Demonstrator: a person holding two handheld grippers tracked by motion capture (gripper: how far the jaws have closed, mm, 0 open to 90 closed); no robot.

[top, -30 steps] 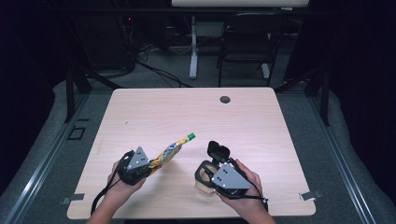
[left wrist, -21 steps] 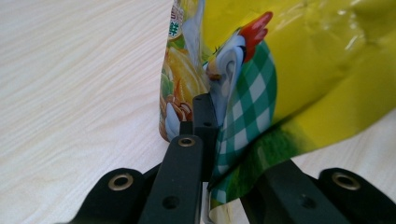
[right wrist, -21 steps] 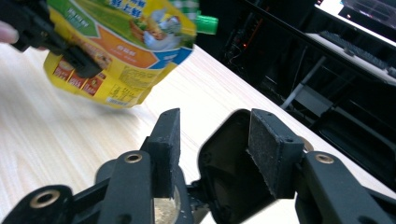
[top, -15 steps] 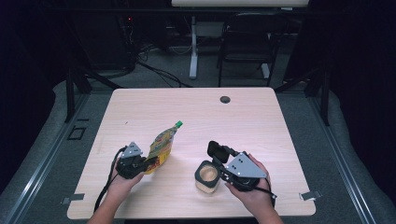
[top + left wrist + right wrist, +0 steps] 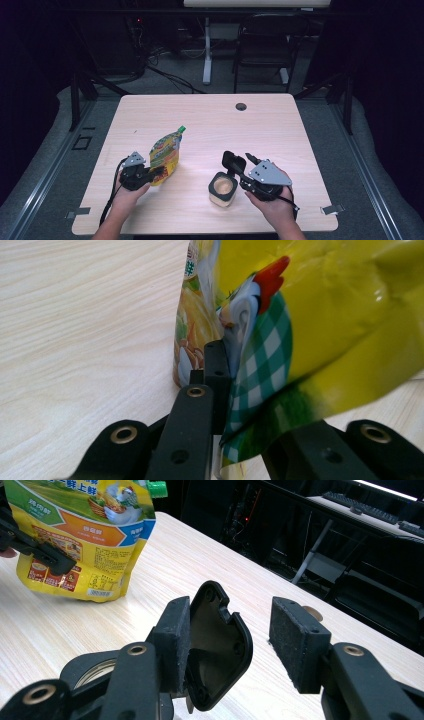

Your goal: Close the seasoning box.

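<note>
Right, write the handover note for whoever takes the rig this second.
Left claw: shut on the lower edge of the pouch, holding it upright near the table's left front, green cap on top and screwed on.
Right claw: open, its jaws standing either side of the jar's flip lid; no grip visible.
Jar: stands on the table in front of the right hand, lid tipped up, mouth open.
Done: pouch stood up, jar opened.
Left, as a guess: uncap the pouch and pour into the jar. Nothing poured that I can see.
</note>
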